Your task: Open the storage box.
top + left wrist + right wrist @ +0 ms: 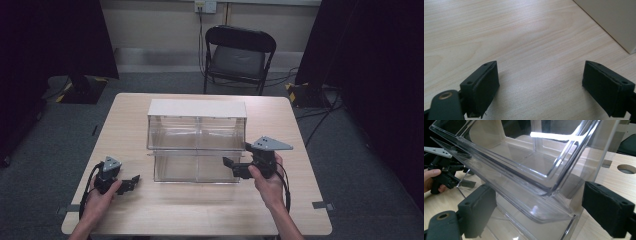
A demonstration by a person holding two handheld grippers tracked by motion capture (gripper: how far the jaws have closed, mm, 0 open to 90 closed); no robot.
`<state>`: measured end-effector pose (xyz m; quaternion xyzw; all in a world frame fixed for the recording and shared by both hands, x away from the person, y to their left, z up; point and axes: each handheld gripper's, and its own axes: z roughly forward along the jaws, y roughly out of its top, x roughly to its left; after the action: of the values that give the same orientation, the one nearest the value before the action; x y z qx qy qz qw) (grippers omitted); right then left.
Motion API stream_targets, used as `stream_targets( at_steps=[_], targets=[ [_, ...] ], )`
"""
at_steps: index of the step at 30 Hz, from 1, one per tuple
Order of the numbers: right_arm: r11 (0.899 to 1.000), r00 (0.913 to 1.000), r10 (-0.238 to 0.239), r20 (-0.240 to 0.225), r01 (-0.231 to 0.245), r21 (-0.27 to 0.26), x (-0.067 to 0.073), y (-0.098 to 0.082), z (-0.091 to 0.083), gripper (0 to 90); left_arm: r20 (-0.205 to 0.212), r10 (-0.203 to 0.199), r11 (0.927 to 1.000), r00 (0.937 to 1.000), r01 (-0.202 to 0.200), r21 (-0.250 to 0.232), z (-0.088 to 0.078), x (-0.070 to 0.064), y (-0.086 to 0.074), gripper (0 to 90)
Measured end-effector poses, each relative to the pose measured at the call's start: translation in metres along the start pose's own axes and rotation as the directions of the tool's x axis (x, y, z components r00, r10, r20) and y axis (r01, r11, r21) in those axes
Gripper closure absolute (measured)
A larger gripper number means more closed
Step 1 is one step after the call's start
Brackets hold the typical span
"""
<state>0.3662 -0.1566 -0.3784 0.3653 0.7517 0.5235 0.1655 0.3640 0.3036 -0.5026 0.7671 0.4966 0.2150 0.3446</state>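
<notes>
A clear plastic two-tier bin (196, 142) with a white top (197, 108) stands in the middle of the wooden table (200, 210). My right gripper (232, 167) is at its front right corner, open. In the right gripper view the jaws (539, 212) stand wide apart on either side of the upper tier's front lip (524, 170), with nothing pinched. My left gripper (132, 182) rests low at the front left, open, a little left of the bin. Its view looks down on bare wood between its pads (541, 82), with the bin's pale side (614, 20) at the top right.
A black folding chair (239, 55) stands behind the table. Dark curtains hang at both sides. A round cable hole (625, 168) shows in the tabletop beyond the bin. Bare wood lies along the front edge between the two hands.
</notes>
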Motion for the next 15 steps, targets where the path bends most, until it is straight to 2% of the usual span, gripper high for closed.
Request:
stream_targets(
  at_steps=[15],
  targets=[
    [1.000,0.9999,0.011,-0.009,-0.011,0.000,-0.0014,-0.0005,0.0002,11.6,0.000,0.000,1.0000,1.0000,0.000,0.000,0.0000,0.0000,0.0000,13.3]
  ],
)
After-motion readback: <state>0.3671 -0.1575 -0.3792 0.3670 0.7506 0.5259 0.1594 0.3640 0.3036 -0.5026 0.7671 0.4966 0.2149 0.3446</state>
